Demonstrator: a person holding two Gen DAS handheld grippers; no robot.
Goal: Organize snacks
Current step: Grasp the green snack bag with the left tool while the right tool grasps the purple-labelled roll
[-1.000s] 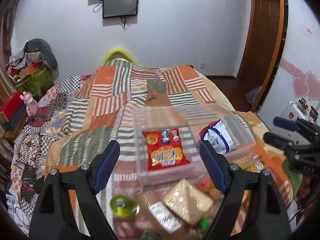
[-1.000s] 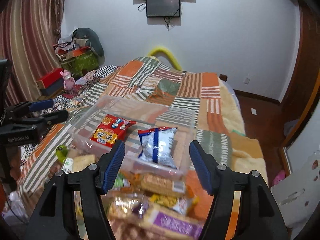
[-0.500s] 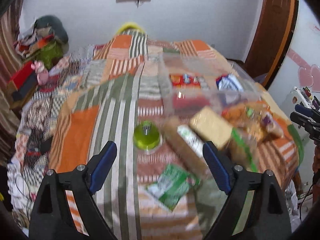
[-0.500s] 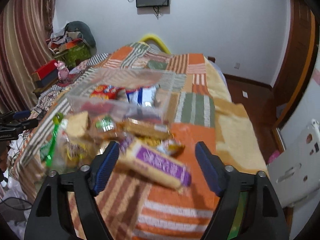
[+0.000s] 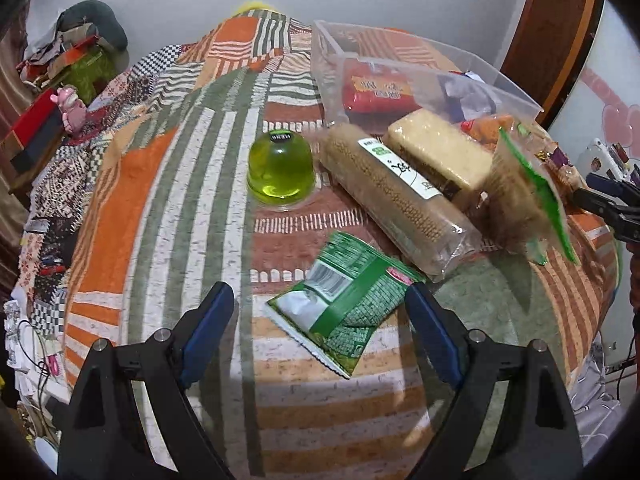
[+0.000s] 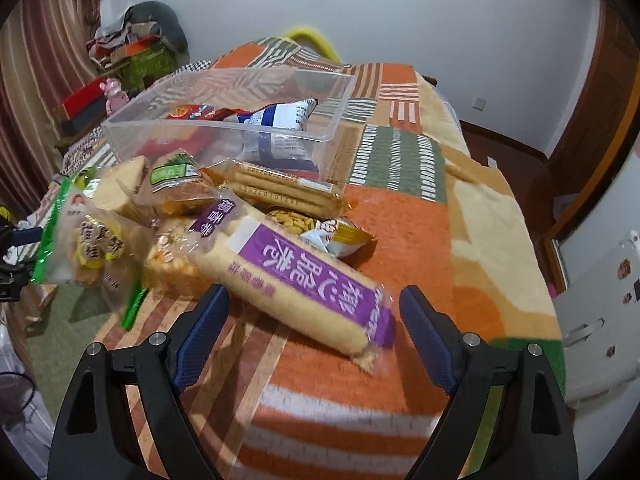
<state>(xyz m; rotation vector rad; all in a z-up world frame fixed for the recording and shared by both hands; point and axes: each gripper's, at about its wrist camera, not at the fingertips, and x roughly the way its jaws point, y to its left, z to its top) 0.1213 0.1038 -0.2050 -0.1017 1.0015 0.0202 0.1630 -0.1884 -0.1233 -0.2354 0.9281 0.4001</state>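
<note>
A bed (image 5: 168,184) covered with a striped patchwork blanket carries everything. Toward its far end stands a clear plastic bin (image 6: 132,116), which holds a red snack bag (image 5: 376,94) and a blue-and-white snack bag (image 6: 284,118). In front of the bin lies a loose heap of packets. The long packet with the purple label (image 6: 304,280) lies slantwise at the near side of the heap, and a flat pack of biscuit sticks (image 6: 280,192) lies just behind it, close to the bin wall. On the other side, a long brown roll pack with a white label (image 5: 396,196) lies beside a pale wafer block (image 5: 436,148). A green jelly cup (image 5: 280,172) stands upside down just beside that roll. Nearest to the left claw (image 5: 320,328) is a flat green packet (image 5: 344,304), lying on the blanket between its spread fingers, which do not press on it. The right claw (image 6: 312,324) is opening wider, its fingers either side of the near end of the purple-labelled packet without pressing on it
</note>
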